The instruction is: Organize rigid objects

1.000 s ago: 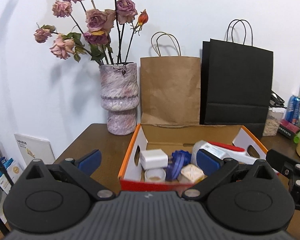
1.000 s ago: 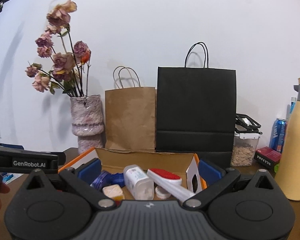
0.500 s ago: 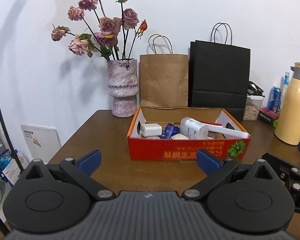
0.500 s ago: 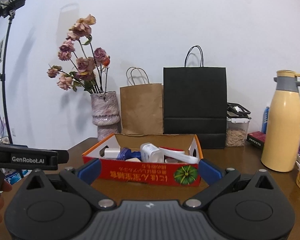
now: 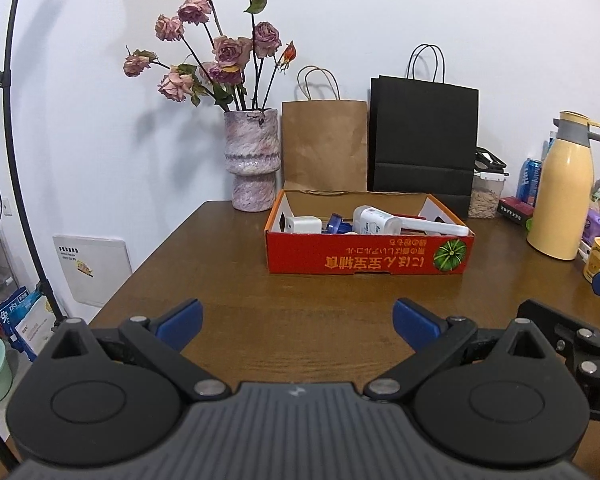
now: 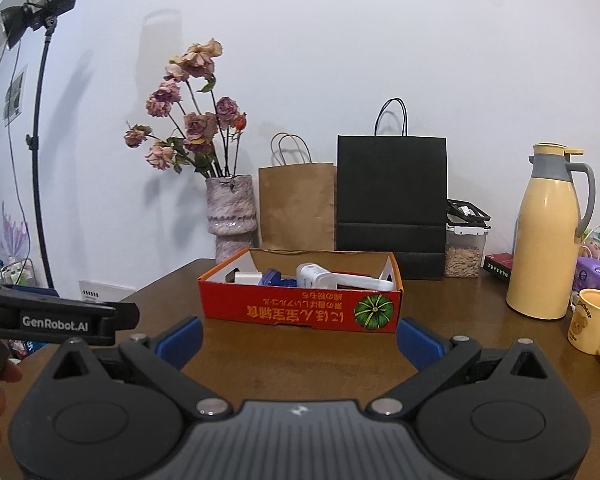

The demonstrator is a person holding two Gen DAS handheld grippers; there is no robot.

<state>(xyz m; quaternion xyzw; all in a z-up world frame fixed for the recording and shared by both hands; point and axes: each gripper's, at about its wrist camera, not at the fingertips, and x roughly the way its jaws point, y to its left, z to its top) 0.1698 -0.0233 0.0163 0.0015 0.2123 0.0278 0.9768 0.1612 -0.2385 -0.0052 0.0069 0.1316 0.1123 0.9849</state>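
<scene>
Brown wood counter (image 5: 228, 280) by a white wall, with a red box (image 5: 370, 258) sitting on it.

Both tools hang over the near part of the counter, well apart from the box. The left tool (image 5: 296, 320) has its blue fingers (image 5: 180, 322) spread wide and holds nothing. The right tool (image 6: 298, 338) is spread wide too, with nothing in it. Inside the box lie a white bottle (image 5: 374, 220), a white cube (image 5: 302, 225) and a blue thing (image 5: 338, 224). A flower vase (image 5: 252, 160) and two paper bags stand behind the box.
</scene>
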